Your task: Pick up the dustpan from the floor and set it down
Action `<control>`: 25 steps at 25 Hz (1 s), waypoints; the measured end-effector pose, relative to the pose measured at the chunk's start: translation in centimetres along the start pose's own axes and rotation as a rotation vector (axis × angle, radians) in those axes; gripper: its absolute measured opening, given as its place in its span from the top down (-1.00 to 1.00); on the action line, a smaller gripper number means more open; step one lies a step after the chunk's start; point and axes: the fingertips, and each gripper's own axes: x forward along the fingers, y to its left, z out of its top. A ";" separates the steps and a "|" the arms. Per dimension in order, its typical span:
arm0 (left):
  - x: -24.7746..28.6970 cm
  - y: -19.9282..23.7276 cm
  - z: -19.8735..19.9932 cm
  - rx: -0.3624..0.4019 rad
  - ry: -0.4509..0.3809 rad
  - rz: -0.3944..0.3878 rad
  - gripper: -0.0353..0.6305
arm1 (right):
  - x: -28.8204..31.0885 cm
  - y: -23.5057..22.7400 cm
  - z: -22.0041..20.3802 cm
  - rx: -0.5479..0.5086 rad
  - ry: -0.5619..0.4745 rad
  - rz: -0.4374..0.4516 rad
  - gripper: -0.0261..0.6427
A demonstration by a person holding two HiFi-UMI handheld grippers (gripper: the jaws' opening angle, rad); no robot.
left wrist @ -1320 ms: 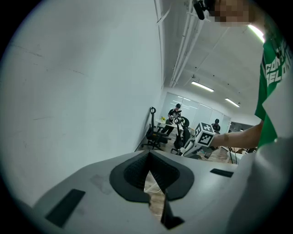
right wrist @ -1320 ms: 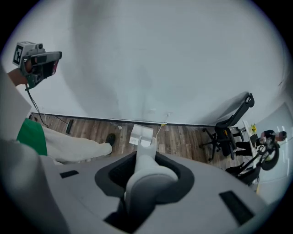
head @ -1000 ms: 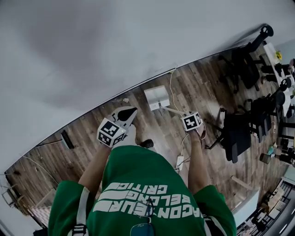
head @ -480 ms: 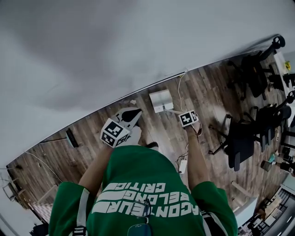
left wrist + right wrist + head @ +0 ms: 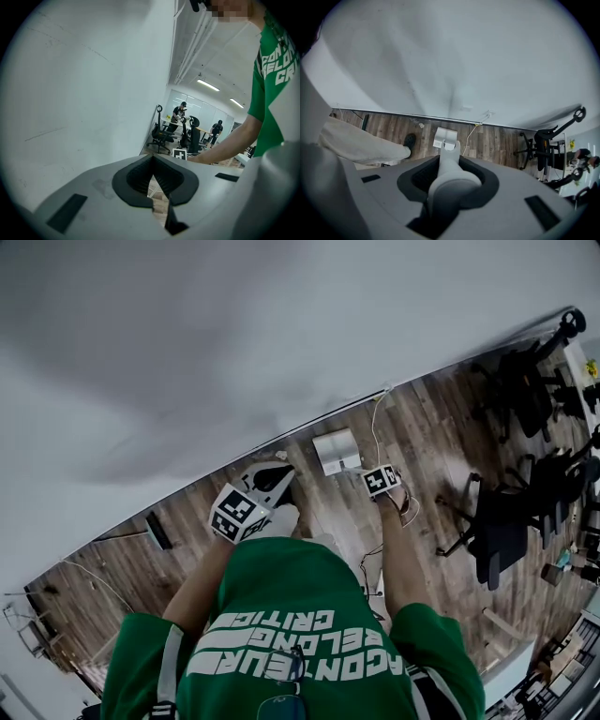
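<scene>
The white dustpan hangs upright close to the wooden floor, near the foot of the wall. Its pale grey handle rises from the pan straight up between my right gripper's jaws. My right gripper points down and is shut on that handle. Whether the pan touches the floor I cannot tell. My left gripper is held out to the left of the dustpan, aimed toward the wall. In the left gripper view its jaws meet at the tips with nothing between them.
A white wall runs along the floor's far edge. A white cable and a power strip lie by the dustpan. Black office chairs stand at the right. A dark flat thing lies at the left. The person's shoe is near the pan.
My right gripper has sunk toward the floor with the dustpan hanging from it. My left gripper has shifted a little toward the wall.
</scene>
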 end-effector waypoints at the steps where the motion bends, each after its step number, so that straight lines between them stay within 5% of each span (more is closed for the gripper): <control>1: 0.0 0.3 0.2 0.001 0.001 -0.001 0.91 | 0.3 0.2 0.2 -0.002 0.003 0.002 0.58; 18: 0.8 0.3 0.4 0.025 0.011 -0.017 0.91 | 1.2 0.6 -0.5 0.016 0.055 -0.003 0.43; 25: 1.1 -0.8 0.8 0.046 0.004 -0.031 0.91 | -3.4 -0.2 -0.5 0.046 -0.063 -0.022 0.40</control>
